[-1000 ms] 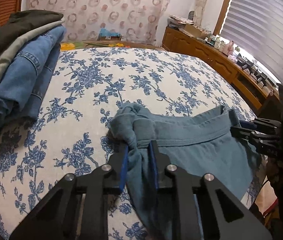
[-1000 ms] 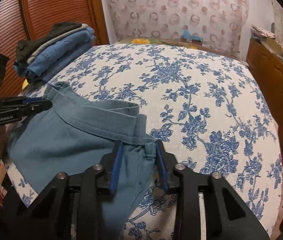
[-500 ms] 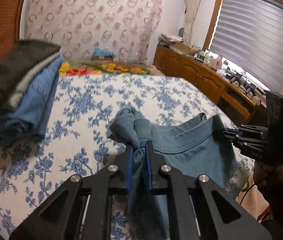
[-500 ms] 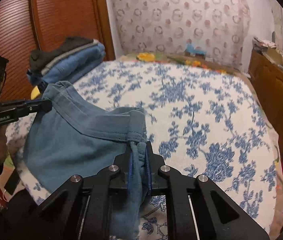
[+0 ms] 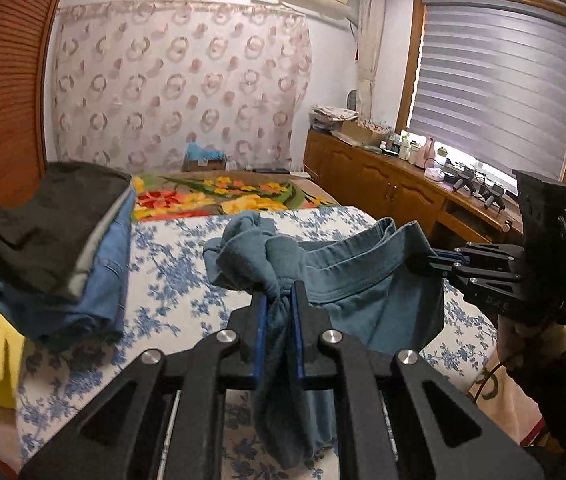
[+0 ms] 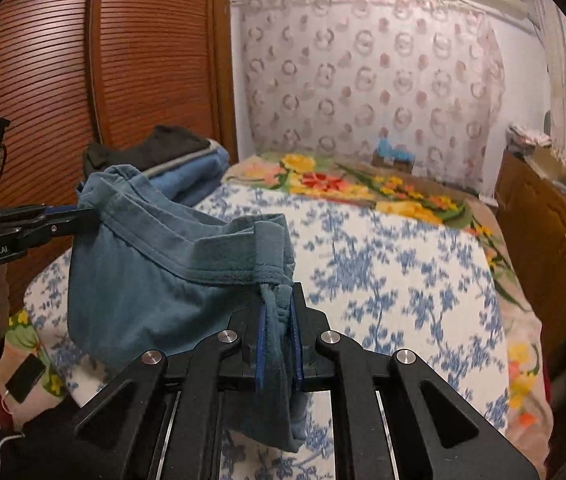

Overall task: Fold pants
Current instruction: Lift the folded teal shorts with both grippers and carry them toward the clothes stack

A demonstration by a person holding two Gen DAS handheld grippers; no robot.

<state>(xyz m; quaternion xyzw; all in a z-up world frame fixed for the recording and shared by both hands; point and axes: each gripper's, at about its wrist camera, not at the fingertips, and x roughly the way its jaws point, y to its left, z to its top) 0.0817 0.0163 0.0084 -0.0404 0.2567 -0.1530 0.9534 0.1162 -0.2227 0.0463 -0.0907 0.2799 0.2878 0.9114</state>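
Each hand-held gripper (image 5: 279, 300) (image 6: 279, 300) pinches the teal pants (image 6: 155, 280); only the left view shows the window (image 5: 495, 96).

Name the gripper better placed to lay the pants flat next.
Neither alone: the left gripper and right gripper each clamp a waistband end of the pants above the bed; both must lower together.

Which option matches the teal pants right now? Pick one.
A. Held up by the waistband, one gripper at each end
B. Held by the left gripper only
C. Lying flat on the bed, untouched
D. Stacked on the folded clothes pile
A: the left gripper and the right gripper each clamp one end of the teal pants at the waistband.
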